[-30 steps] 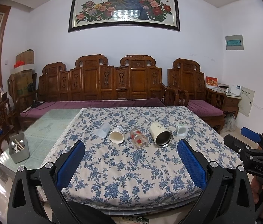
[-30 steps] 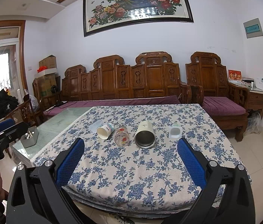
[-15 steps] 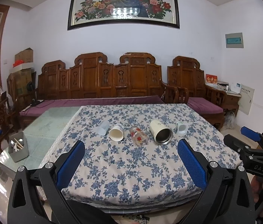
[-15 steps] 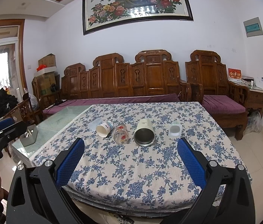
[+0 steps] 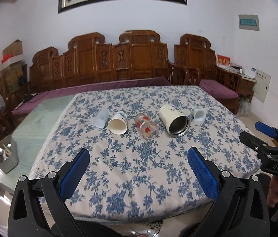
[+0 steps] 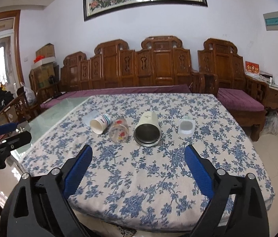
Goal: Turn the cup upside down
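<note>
Several cups lie on their sides in a row on the floral tablecloth [image 5: 139, 169]: a clear plastic cup [image 5: 101, 118], a white paper cup [image 5: 118, 124], a glass with red flowers [image 5: 146, 128], a cream steel tumbler [image 5: 174, 120] and a small white cup [image 5: 198, 114]. The same row shows in the right wrist view: paper cup [image 6: 100, 123], glass [image 6: 118, 130], tumbler [image 6: 147, 129], small cup [image 6: 186, 126]. My left gripper [image 5: 139, 167] is open and empty, short of the row. My right gripper [image 6: 138, 166] is open and empty, near the tumbler.
A carved wooden sofa [image 5: 119, 67] with purple cushions stands behind the table. A grey holder [image 5: 6, 154] sits on the glass table at the left. The right gripper shows at the left view's right edge [image 5: 271, 144].
Both grippers have moved forward and tilted down toward the cups, which now look larger and closer. The cups have not moved.
</note>
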Tool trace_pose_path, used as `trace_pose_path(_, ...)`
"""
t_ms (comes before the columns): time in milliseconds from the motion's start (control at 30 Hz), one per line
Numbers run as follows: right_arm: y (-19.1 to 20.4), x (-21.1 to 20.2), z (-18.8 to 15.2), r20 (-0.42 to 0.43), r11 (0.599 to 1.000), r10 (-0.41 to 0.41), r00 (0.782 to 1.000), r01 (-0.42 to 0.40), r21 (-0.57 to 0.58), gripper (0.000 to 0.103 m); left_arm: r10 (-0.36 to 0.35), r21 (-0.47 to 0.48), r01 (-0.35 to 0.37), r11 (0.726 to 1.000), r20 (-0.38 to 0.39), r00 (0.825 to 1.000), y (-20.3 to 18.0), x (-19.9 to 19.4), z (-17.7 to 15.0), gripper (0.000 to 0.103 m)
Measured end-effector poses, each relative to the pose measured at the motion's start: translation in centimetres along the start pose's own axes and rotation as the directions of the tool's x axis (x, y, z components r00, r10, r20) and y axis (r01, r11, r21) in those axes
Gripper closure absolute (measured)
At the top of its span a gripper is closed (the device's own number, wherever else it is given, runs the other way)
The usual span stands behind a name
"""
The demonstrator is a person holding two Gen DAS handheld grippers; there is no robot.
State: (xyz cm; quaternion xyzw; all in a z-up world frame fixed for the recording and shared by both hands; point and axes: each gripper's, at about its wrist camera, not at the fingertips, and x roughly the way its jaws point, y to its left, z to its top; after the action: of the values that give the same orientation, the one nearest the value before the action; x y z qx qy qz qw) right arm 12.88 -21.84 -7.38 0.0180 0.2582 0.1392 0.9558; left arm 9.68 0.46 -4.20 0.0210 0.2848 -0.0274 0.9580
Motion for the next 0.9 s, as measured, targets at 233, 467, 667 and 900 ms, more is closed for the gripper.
trace_pose_path(233,-1.3,6.6,0.4,-0.084,1.0,0.009,0.996,-0.009,0.003,0.015,-0.022,0.004,0.023,1.0,-0.07,0.997,0.9,6.4,1.6,0.007)
trace_pose_path(467,-2.4,11.5,0.4,-0.162,0.999,0.026,0.986,-0.022,0.023,0.017,-0.06,-0.008,0.059,0.998,-0.165,0.984,1.6,12.5,2.5,0.011)
trace_pose_path(667,-2.7,13.9,0.5,-0.204,0.999,0.047,0.978,-0.044,0.021,0.017,-0.084,-0.036,0.078,0.996,-0.248,0.965,2.4,17.7,3.9,0.012)
trace_pose_path(900,-3.0,15.5,1.0,-0.22,0.998,0.061,0.974,-0.058,0.023,0.017,-0.086,-0.032,0.08,0.996,-0.288,0.954,1.9,23.9,6.6,0.021)
